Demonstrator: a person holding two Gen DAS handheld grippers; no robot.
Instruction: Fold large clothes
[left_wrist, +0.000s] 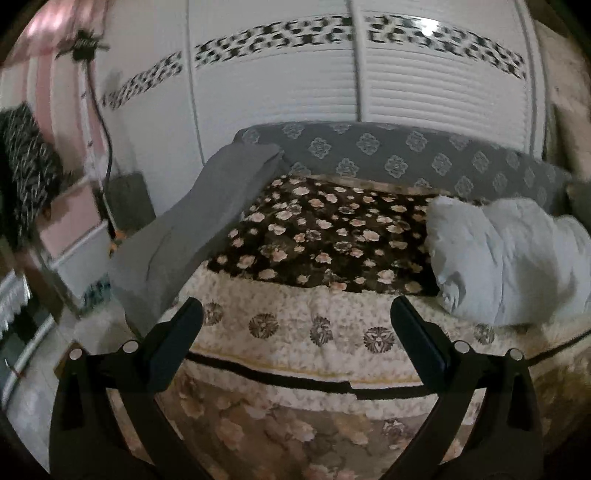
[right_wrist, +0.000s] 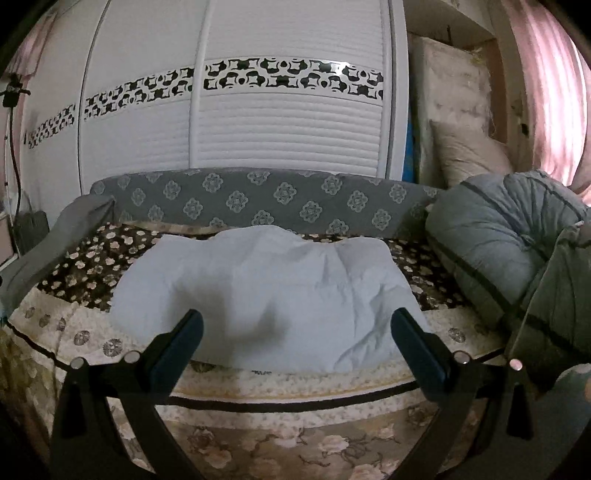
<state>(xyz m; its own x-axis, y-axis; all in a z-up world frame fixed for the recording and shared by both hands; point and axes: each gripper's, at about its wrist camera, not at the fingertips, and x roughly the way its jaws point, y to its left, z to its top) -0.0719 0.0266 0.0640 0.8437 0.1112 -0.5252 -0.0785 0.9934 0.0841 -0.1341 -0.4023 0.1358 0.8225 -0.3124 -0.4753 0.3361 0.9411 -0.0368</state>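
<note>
A crumpled pale blue garment (right_wrist: 266, 295) lies in a heap on the floral bed cover (right_wrist: 92, 254), near the bed's front edge. In the left wrist view it (left_wrist: 509, 258) sits at the right. My right gripper (right_wrist: 295, 321) is open and empty, held in front of the bed and just short of the garment. My left gripper (left_wrist: 295, 310) is open and empty, held over the bed's front edge, to the left of the garment and apart from it.
A grey patterned headboard cushion (right_wrist: 258, 199) runs along the back, with white wardrobe doors (right_wrist: 280, 129) behind. A grey sheet (left_wrist: 207, 214) hangs at the bed's left side. A rolled grey quilt (right_wrist: 509, 236) lies at the right. Pink drawers (left_wrist: 74, 218) stand at far left.
</note>
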